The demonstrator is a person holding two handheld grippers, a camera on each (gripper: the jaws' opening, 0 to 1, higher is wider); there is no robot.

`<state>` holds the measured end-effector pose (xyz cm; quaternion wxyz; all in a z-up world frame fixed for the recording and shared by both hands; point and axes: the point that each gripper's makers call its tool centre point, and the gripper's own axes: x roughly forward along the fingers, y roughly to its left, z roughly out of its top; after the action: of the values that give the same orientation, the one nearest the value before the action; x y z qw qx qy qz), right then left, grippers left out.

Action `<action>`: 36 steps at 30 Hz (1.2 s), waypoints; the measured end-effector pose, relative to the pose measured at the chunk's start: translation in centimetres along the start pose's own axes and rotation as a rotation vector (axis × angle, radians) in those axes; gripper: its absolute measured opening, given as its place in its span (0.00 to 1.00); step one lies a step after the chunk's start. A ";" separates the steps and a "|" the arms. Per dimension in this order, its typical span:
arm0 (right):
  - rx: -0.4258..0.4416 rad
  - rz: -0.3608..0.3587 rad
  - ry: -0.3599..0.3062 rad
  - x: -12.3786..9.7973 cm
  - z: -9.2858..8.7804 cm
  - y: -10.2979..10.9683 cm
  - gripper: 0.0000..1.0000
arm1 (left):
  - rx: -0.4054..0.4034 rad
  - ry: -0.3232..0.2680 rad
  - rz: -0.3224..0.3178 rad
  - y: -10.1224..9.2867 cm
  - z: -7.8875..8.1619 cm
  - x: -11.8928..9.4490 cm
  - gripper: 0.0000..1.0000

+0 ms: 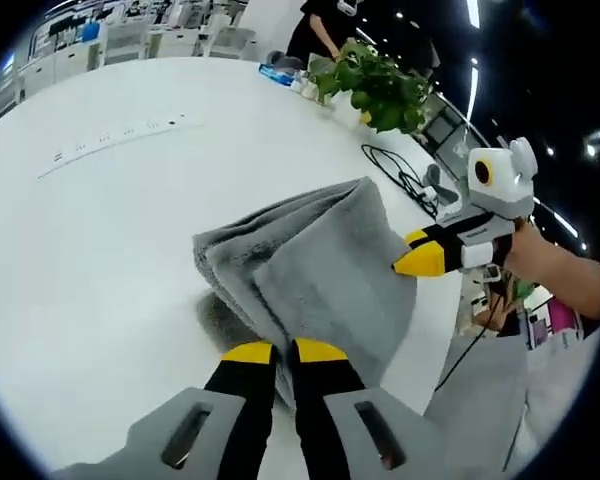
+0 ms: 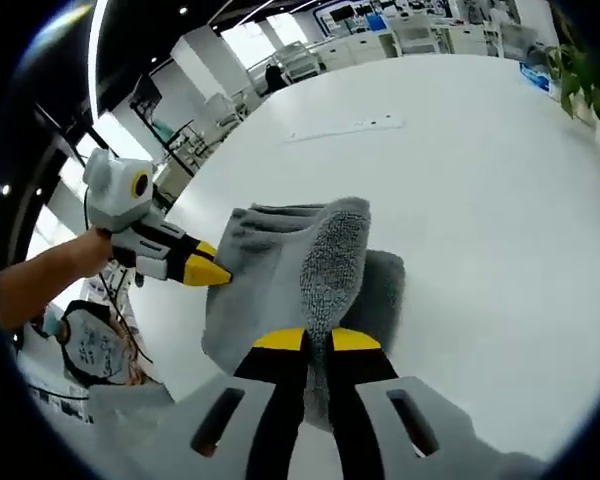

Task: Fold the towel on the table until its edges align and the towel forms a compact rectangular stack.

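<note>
At the bottom of the left gripper view, the left gripper [image 1: 283, 352] had its two yellow-tipped black jaws pressed nearly together on a fold of the thick grey terry towel [image 1: 315, 265], pinching its near edge. From the right side of that view came the right gripper [image 1: 420, 258], its yellow tips meeting the towel's far corner; a person's bare forearm [image 1: 565, 270] reached in behind it.

Low in the right gripper view, the right gripper [image 2: 317, 340] was clamped on a raised ridge of the same towel [image 2: 270, 270], the jaws close with only the cloth between them. The left gripper [image 2: 208, 268] entered from the left, its tips touching the towel's edge, with a hand [image 2: 85, 250] holding it from behind.

Between the two grippers the towel was lifted and bunched in loose layered folds, its lower part seemingly resting on the round white table [image 1: 110, 230], though the contact was hard to judge from either view. Its edges were not lined up.

Farther out on the table lay a long white power strip [image 1: 110, 138], well apart from the towel. At the far rim stood a leafy green plant [image 1: 380, 85], and black cables [image 1: 400, 170] trailed near the table's edge. Beyond it stood a person in dark clothes [image 1: 325, 25] and rows of office desks [image 2: 400, 30].
</note>
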<state>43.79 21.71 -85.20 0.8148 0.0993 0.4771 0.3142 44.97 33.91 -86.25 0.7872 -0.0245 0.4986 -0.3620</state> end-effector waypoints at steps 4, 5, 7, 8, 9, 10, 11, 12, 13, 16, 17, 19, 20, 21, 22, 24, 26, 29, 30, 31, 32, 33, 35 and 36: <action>0.024 -0.001 0.031 -0.2 -0.6 0.0 0.05 | -0.025 0.012 -0.004 -0.3 -0.6 0.0 0.06; 0.028 -0.005 0.038 -0.2 -0.8 -0.1 0.05 | -0.038 0.017 -0.007 -0.8 -1.0 -0.1 0.06; 0.039 -0.012 0.049 -0.1 -1.0 -0.2 0.05 | -0.040 0.025 -0.005 -1.0 -1.4 0.1 0.06; 0.043 -0.014 0.054 -0.1 -1.1 -0.3 0.05 | -0.049 0.032 -0.005 -1.0 -1.6 0.1 0.06; 0.047 -0.018 0.062 0.0 -1.3 -0.4 0.05 | -0.057 0.038 -0.004 -1.1 -1.9 0.2 0.06; 0.053 -0.024 0.073 0.1 -1.5 -0.6 0.05 | -0.061 0.043 -0.004 -1.2 -2.0 0.3 0.06; 0.055 -0.028 0.084 0.2 -1.7 -0.7 0.05 | -0.074 0.055 -0.007 -1.3 -2.4 0.4 0.06; 0.055 -0.029 0.088 0.2 -1.8 -0.8 0.05 | -0.077 0.059 -0.006 -1.3 -2.5 0.4 0.06; 0.054 -0.031 0.096 0.3 -1.9 -0.8 0.05 | -0.083 0.067 -0.004 -1.3 -2.8 0.5 0.06; 0.050 -0.038 0.106 0.3 -2.3 -0.9 0.05 | -0.085 0.077 0.000 -1.3 -3.2 0.8 0.06; 0.048 -0.041 0.111 0.4 -2.4 -0.9 0.05 | -0.087 0.083 0.003 -1.2 -3.4 1.0 0.06; 0.038 -0.044 0.115 0.5 -2.5 -1.0 0.05 | -0.089 0.089 0.008 -1.1 -3.6 1.1 0.06; 0.023 -0.051 0.119 0.6 -2.6 -1.2 0.05 | -0.091 0.093 0.012 -1.0 -3.7 1.2 0.06; 0.013 -0.054 0.120 0.7 -2.6 -1.2 0.05 | -0.090 0.094 0.013 -1.0 -3.7 1.3 0.06; -0.001 -0.059 0.121 0.7 -2.7 -1.2 0.05 | -0.084 0.094 0.016 -1.0 -3.7 1.3 0.06; -0.045 -0.070 0.122 0.7 -2.8 -1.3 0.06 | -0.067 0.096 0.025 -0.9 -3.7 1.4 0.06; -0.104 -0.086 0.124 0.9 -2.8 -1.5 0.06 | -0.017 0.094 0.054 -0.5 -3.6 1.6 0.07; -0.186 -0.114 0.118 1.1 -2.7 -1.8 0.08 | 0.087 0.093 0.094 -0.3 -3.5 1.9 0.08; -0.233 -0.129 0.108 1.2 -2.4 -2.0 0.09 | 0.120 0.093 0.115 -0.1 -3.5 2.0 0.09; -0.246 -0.132 0.104 1.2 -2.3 -2.0 0.10 | 0.151 0.102 0.124 -0.3 -3.6 2.1 0.09; -0.275 -0.137 0.106 1.3 -2.3 -2.1 0.10 | 0.167 0.104 0.128 -0.4 -3.6 2.2 0.09; -0.297 -0.146 0.104 1.3 -2.2 -2.2 0.11 | 0.203 0.102 0.141 -0.3 -3.5 2.3 0.09; -0.352 -0.170 0.085 1.5 -1.7 -2.6 0.14 | 0.242 0.094 0.160 -0.2 -3.3 2.4 0.09; -0.356 -0.177 0.081 1.3 -2.1 -2.5 0.16 | 0.256 0.082 0.170 -0.2 -3.1 2.4 0.09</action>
<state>43.55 20.22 -88.39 0.8241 -0.1012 0.4533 0.3244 43.01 33.33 -89.61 0.7908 0.1330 0.4802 -0.3554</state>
